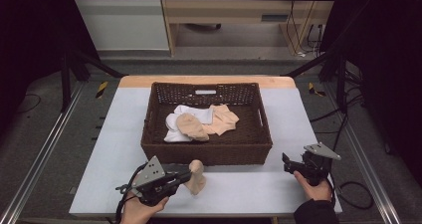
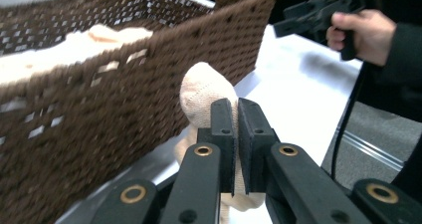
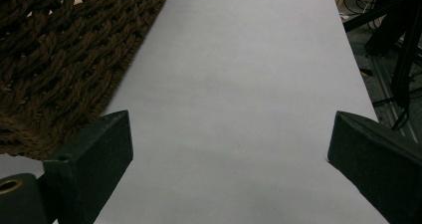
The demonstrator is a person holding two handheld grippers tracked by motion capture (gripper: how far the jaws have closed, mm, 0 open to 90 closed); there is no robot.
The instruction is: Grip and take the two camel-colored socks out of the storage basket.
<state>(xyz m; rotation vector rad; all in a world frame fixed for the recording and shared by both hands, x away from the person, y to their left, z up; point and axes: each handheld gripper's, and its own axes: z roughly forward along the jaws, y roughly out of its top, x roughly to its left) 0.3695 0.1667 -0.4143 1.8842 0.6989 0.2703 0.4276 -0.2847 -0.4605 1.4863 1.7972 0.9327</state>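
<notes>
Two claws work at a white table [image 1: 99, 149] that carries a brown woven basket [image 1: 206, 152]. The left claw [image 1: 188, 176], held in the person's left hand [image 1: 139, 211] at the near left of the high view, is clenched on a beige sock [image 1: 197, 176]; the sock hangs from its jaws just in front of the basket's near wall, its lower end at or just above the table top, though contact cannot be told. In the left gripper view the two black jaws stand almost together, with the sock's fabric [image 2: 201, 92] pinched between them, its rounded end rising above the tips and more of it trailing below. The basket wall [image 2: 99, 119] stands close on the left of that view, blurred. Inside the basket lie more socks: white ones [image 1: 191, 114] toward the left and middle, a beige one [image 1: 191, 127] rolled on top of them, and other beige ones [image 1: 224, 119] toward the right. The right claw [image 1: 287, 163] sits in the person's right hand [image 1: 313, 186] at the near right corner of the table, well apart from the sock and beside the basket's right front corner. Its jaws are released and spread wide; in the right gripper view bare table [image 3: 239, 109] shows between them, with the basket's weave [image 3: 64, 59] at the upper left.
</notes>
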